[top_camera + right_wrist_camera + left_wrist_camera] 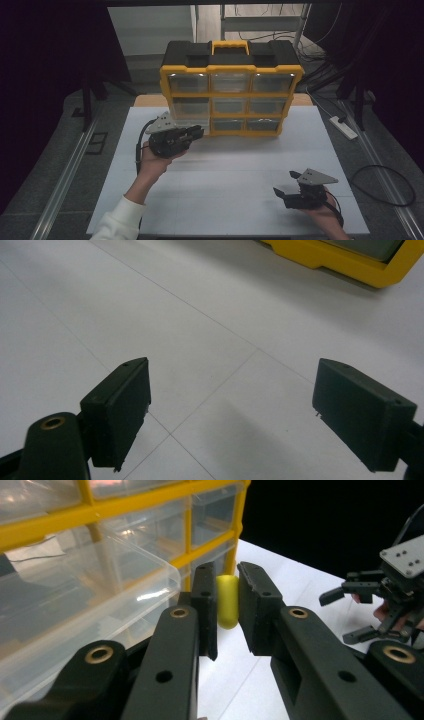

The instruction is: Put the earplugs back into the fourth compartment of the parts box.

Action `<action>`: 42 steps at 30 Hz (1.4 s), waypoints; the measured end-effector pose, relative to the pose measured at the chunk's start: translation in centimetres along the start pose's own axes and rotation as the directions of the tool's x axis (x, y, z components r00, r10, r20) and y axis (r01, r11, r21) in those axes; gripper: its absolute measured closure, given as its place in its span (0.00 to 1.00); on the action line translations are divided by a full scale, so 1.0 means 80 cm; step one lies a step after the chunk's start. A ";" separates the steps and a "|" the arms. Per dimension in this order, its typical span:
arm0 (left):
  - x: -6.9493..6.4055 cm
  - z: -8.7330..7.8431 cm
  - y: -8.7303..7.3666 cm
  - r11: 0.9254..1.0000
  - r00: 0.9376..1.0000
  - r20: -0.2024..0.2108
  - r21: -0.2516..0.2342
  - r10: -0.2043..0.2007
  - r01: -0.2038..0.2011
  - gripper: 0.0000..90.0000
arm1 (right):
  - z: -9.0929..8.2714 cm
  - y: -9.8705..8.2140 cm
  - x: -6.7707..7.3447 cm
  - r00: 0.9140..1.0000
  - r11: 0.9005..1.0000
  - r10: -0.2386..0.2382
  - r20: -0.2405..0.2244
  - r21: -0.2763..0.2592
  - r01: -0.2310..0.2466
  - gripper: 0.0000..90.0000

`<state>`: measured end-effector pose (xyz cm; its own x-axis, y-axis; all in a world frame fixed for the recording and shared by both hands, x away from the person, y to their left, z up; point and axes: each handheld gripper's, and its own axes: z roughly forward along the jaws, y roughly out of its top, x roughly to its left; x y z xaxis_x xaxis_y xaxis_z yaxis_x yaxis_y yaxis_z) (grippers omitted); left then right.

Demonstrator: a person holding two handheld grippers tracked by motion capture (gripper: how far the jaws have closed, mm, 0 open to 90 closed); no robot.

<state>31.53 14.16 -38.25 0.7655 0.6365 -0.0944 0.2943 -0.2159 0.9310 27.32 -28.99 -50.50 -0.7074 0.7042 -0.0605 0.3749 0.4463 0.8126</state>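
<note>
A small rounded yellow piece [227,605] is pinched between the jaws of my left gripper [226,585], which is shut on it. That gripper [196,133] hovers just in front of a clear drawer [75,605] pulled out of the lower left of the yellow and black drawer cabinet [230,87]. The pulled-out drawer [190,121] juts toward me beside the gripper's tips. My right gripper [285,184] rests low on the white table near the front right, jaws wide open with nothing between them. Its jaws [232,410] frame bare table.
The white table top [235,170] spreads between the two hands. The cabinet's yellow base corner [345,260] lies ahead of the right gripper. The other hand's open gripper [345,617] appears far off in the left gripper view. Dark floor, rails and cables surround the table.
</note>
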 end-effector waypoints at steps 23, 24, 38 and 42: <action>0.065 0.016 0.029 0.997 0.988 -0.149 0.050 -0.047 0.055 0.86 | -0.002 0.001 0.000 1.000 1.000 0.002 0.002 -0.011 -0.002 0.19; 0.067 0.018 0.029 0.997 0.987 -0.154 0.053 -0.046 0.055 0.86 | -0.002 0.001 0.000 1.000 1.000 0.002 0.002 -0.011 -0.002 0.19; 0.067 0.010 0.028 0.997 0.983 -0.167 0.021 -0.070 0.074 0.36 | -0.003 0.000 -0.001 1.000 1.000 0.004 -0.007 -0.011 -0.004 0.19; 0.056 -0.006 0.024 0.997 0.987 -0.142 0.012 -0.069 0.071 0.32 | -0.003 0.000 -0.001 1.000 1.000 0.002 -0.010 -0.013 -0.003 0.19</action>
<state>35.23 16.93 -36.68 0.6541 0.7487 -0.1071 0.3552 -0.1790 0.9175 27.23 -29.13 -50.35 -0.7126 0.6997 -0.0525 0.3688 0.4371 0.8203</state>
